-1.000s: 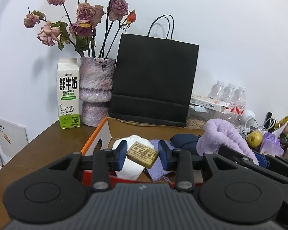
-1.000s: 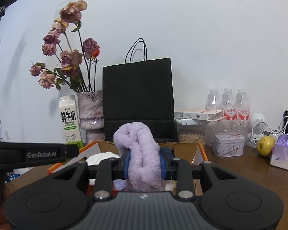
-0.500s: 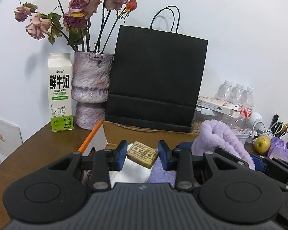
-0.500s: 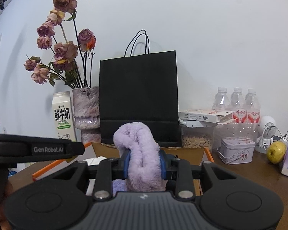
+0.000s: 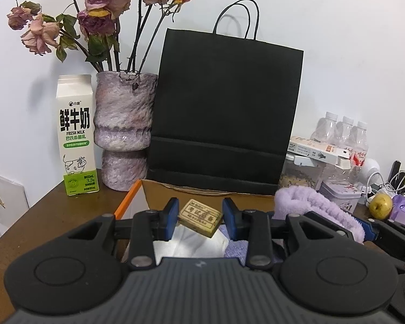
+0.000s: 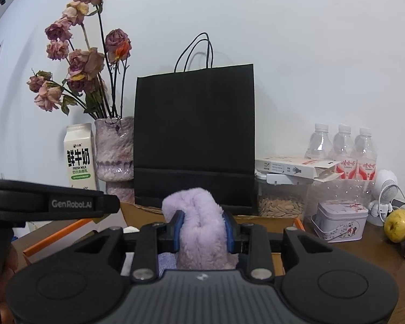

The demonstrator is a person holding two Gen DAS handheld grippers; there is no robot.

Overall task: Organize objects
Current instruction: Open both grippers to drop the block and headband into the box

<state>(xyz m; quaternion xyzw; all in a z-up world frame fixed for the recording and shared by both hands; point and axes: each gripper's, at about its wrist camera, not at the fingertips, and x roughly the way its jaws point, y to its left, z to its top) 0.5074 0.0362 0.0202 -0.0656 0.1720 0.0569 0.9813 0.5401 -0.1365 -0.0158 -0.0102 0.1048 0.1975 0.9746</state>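
Note:
My left gripper [image 5: 201, 217] is shut on a small tan eraser block [image 5: 200, 217] with printed characters, held tilted above an open cardboard box [image 5: 208, 195] with orange edges. White and purple cloth [image 5: 191, 244] lies in the box below. My right gripper [image 6: 202, 226] is shut on a fluffy lilac cloth [image 6: 199, 232], held above the same box [image 6: 267, 220]. The lilac cloth also shows in the left wrist view [image 5: 310, 208], to the right of the left gripper.
A black paper bag [image 5: 224, 113] stands behind the box. A milk carton [image 5: 75, 135] and a vase of dried roses [image 5: 124, 132] stand at left. At right are water bottles [image 6: 343, 148], a seed jar [image 6: 280, 202], a tin [image 6: 340, 220] and an apple [image 6: 398, 225].
Both grippers have risen with their loads, so the box contents sit lower in view and the bag looms closer. Both grips are unchanged.

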